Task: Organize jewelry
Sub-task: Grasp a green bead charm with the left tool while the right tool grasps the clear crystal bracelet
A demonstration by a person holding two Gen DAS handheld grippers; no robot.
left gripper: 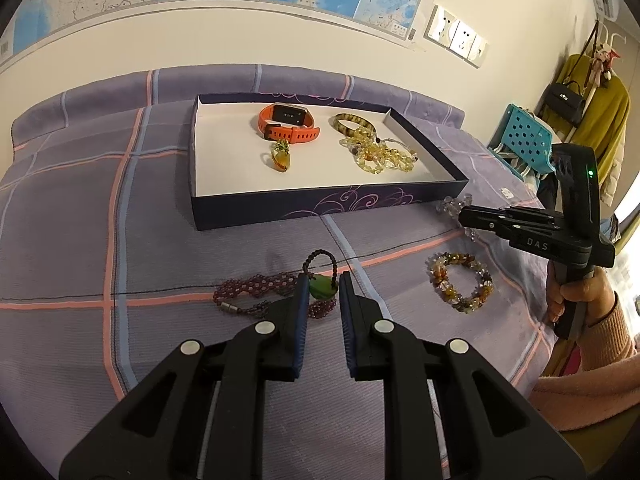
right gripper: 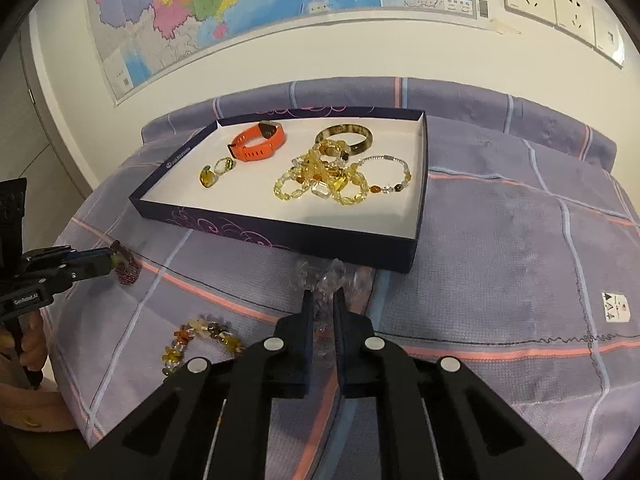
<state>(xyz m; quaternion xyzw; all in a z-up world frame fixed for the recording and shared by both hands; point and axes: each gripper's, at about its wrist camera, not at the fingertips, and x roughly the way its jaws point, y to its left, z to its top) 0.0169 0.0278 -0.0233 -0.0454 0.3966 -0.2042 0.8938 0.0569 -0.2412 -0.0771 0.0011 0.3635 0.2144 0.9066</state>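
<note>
A shallow dark box (left gripper: 320,208) (right gripper: 280,232) on the bed holds an orange watch (left gripper: 289,124) (right gripper: 258,142), a brown bangle (left gripper: 354,124) (right gripper: 344,138), an amber ring (left gripper: 280,156) (right gripper: 210,178) and yellow bead bracelets (left gripper: 384,156) (right gripper: 320,184). My left gripper (left gripper: 325,284) is open around a green pendant (left gripper: 322,286) on a dark red bead bracelet (left gripper: 256,288) (right gripper: 126,270). My right gripper (right gripper: 323,304) (left gripper: 466,216) is closed on a clear crystal bracelet (right gripper: 328,276) (left gripper: 450,206) in front of the box. A mixed amber bead bracelet (left gripper: 460,282) (right gripper: 200,340) lies on the bedspread.
The purple plaid bedspread (left gripper: 120,240) (right gripper: 520,260) covers the bed against a wall with a map (right gripper: 240,0). A white tag (right gripper: 616,307) lies on the right. A blue chair (left gripper: 524,140) and hanging clothes (left gripper: 600,112) stand past the bed's right edge.
</note>
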